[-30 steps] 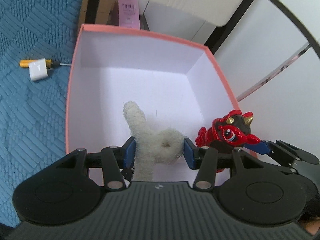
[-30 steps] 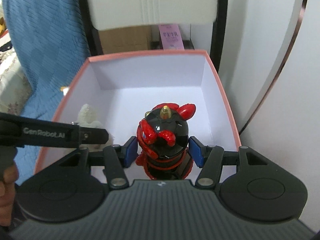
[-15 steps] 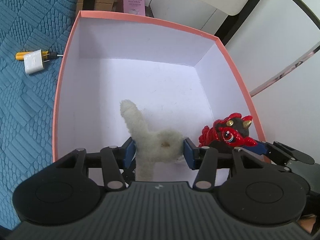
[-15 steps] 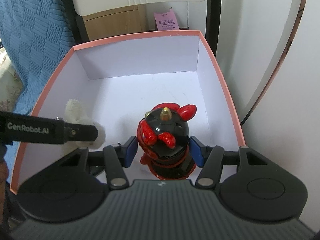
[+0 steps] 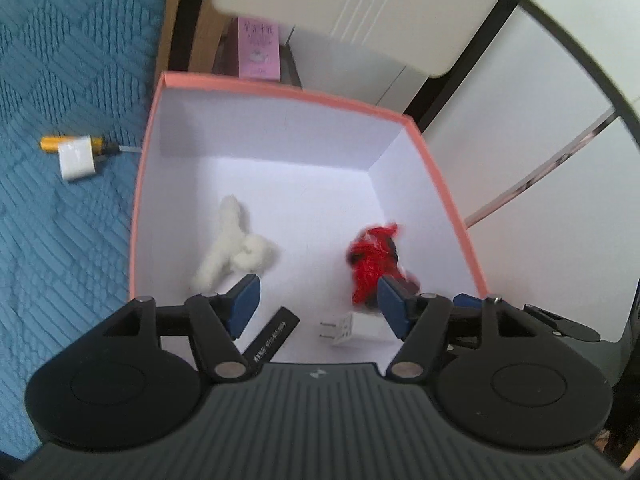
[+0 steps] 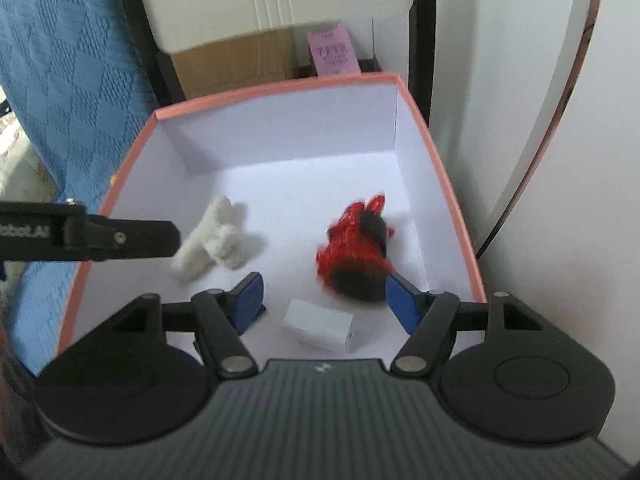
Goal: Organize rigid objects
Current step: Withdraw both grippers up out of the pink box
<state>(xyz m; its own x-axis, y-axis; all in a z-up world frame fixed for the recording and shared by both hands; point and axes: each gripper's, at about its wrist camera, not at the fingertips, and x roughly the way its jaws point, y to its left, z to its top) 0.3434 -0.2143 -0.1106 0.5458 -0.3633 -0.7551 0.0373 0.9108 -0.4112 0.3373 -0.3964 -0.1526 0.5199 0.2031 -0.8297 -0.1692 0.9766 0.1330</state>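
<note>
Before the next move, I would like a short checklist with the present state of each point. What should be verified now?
1. Left gripper free of the white plush toy: ok, its jaws are opening and nothing is between them.
2. Right gripper free of the red figurine: ok, its jaws are opening and the figurine lies ahead of the pads.
3. Both toys inside the pink box: ok.
4. Figurine at rest: cannot tell, it is blurred in both views.
5. White charger in the box: ok.
6. All items collected: not ok, a yellow tool and a white adapter lie on the blue cloth.
</note>
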